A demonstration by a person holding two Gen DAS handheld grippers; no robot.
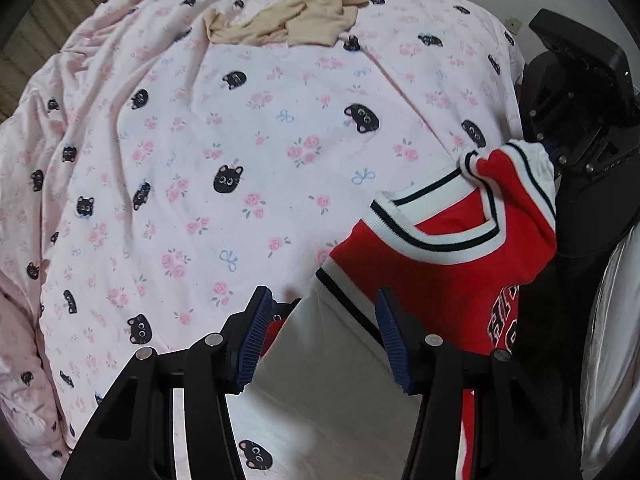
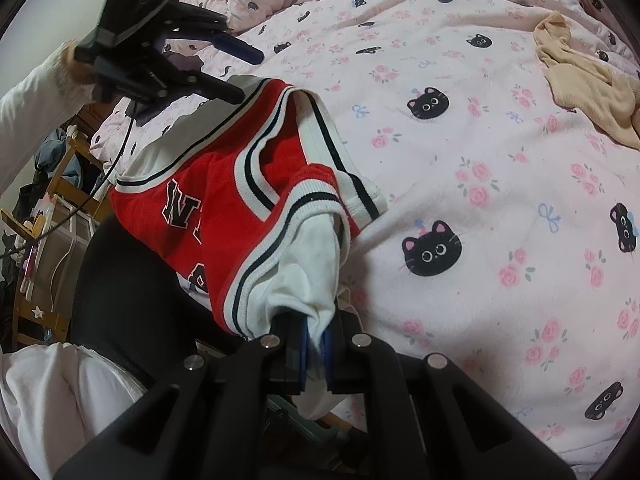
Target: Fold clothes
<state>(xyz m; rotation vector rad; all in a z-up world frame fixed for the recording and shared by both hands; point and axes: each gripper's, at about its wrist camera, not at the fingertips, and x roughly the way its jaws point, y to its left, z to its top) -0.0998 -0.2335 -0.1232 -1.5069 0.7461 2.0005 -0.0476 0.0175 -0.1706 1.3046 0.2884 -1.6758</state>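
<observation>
A red jersey top (image 1: 448, 264) with white sleeves and black-and-white trim hangs at the edge of the bed. My right gripper (image 2: 316, 344) is shut on its white sleeve (image 2: 308, 272); it also shows in the left wrist view (image 1: 556, 152) at the jersey's upper corner. My left gripper (image 1: 320, 336) is open, its blue pads on either side of the jersey's other white sleeve (image 1: 316, 360), not closed on it. In the right wrist view the left gripper (image 2: 240, 72) is open at the jersey's far shoulder (image 2: 256, 92).
The bed has a pink duvet (image 1: 240, 140) printed with black cats and roses. A crumpled beige garment (image 1: 296, 16) lies at its far side, also in the right wrist view (image 2: 584, 88). A black chair (image 2: 128, 280) and wooden shelves (image 2: 60, 184) stand beside the bed.
</observation>
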